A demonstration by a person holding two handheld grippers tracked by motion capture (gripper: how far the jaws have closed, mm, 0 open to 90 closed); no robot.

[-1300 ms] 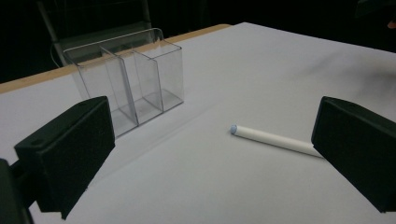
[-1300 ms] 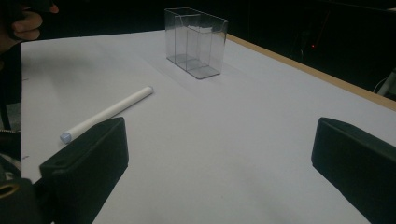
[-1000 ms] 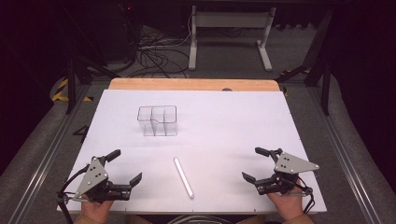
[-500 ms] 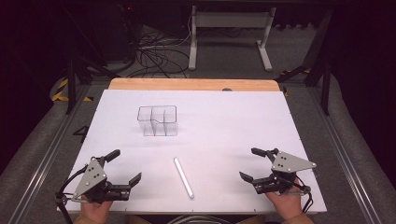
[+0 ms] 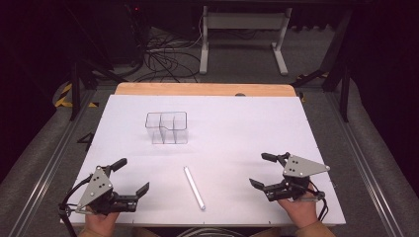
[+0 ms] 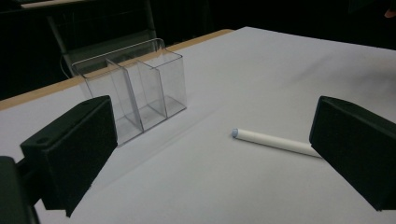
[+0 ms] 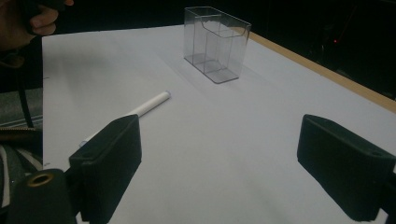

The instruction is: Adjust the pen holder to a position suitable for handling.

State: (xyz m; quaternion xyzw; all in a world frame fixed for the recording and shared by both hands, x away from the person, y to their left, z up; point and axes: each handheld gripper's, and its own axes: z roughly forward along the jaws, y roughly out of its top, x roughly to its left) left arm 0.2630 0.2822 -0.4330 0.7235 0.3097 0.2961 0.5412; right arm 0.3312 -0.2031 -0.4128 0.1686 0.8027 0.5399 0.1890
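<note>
A white pen (image 5: 194,187) lies flat near the front of the white table top (image 5: 247,128), between my two grippers. A clear plastic organizer with compartments (image 5: 167,127) stands upright farther back, left of centre. My left gripper (image 5: 133,174) rests at the front left, open and empty. In the left gripper view the pen (image 6: 275,141) lies ahead by the right jaw and the organizer (image 6: 135,88) stands beyond the left jaw. My right gripper (image 5: 258,169) at the front right is open; its jaws have just been closing a little, with nothing between them. The right gripper view shows the pen (image 7: 144,106) and the organizer (image 7: 215,44).
A wooden strip (image 5: 202,89) edges the table's far side. Beyond it stand a white desk frame (image 5: 242,34) and a tangle of floor cables (image 5: 163,54). The person's other hand (image 7: 32,18) appears at the top left of the right gripper view.
My right gripper has edged slightly to the left, toward the pen. The left gripper, the pen and the organizer have not moved.
</note>
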